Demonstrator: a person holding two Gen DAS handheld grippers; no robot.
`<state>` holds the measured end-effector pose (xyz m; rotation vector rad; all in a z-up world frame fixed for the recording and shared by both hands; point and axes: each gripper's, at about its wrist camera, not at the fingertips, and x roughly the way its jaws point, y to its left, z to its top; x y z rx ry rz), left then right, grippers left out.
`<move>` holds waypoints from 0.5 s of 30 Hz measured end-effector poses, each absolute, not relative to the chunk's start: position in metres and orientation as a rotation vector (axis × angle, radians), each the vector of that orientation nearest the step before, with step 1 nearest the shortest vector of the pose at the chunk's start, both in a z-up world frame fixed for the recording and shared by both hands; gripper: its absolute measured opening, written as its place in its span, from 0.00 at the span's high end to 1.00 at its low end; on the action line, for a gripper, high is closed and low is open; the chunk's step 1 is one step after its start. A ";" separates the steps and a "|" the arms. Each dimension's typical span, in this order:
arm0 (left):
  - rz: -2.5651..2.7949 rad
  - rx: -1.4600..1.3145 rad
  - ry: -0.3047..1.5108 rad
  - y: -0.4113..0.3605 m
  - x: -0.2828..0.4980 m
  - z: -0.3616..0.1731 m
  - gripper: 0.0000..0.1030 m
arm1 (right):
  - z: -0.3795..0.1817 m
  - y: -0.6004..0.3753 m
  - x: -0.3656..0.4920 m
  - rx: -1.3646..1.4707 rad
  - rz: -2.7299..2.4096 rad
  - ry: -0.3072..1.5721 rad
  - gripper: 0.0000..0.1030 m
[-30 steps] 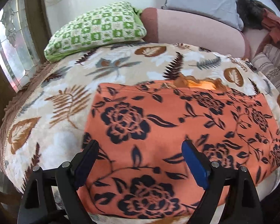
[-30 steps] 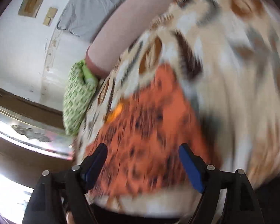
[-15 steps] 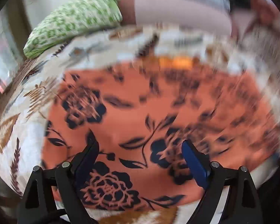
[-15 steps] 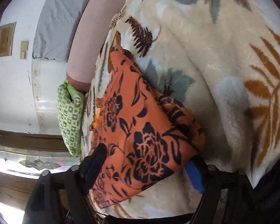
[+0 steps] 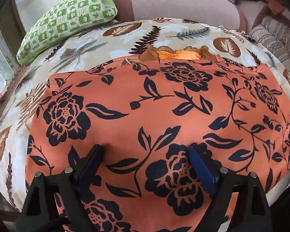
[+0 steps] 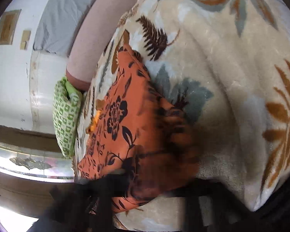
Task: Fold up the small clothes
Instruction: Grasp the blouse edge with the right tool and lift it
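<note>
With the left gripper (image 5: pixel 145 154) spread on the orange garment (image 5: pixel 154 100), the right gripper (image 6: pixel 145 189), blurred, apparently pinching its corner, may slip.

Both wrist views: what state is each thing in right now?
Orange floral garment: spread flat on the blanket, not yet folded.
Left hand-held gripper: open, fingertips on the garment.
Right hand-held gripper: jaws just closing, pinching the garment's edge.
Green pillow: lying at the blanket's edge.

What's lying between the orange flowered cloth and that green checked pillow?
Only bare leaf-print blanket separates the orange flowered cloth from the green checked pillow. The left wrist view shows it best.
</note>
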<state>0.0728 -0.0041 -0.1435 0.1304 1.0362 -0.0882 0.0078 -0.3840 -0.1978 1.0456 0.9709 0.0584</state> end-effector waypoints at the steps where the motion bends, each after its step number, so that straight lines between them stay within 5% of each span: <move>1: -0.094 0.127 1.037 -0.003 0.073 -0.144 0.12 | -0.188 -0.380 0.011 1.001 0.062 0.962 0.86; 9: -0.082 -0.155 0.871 0.071 0.045 -0.086 0.22 | -0.045 -0.266 0.040 0.507 0.262 0.772 0.87; 15: 0.133 -0.275 0.709 0.185 -0.011 -0.047 0.22 | -0.028 -0.108 0.050 0.187 0.505 0.776 0.87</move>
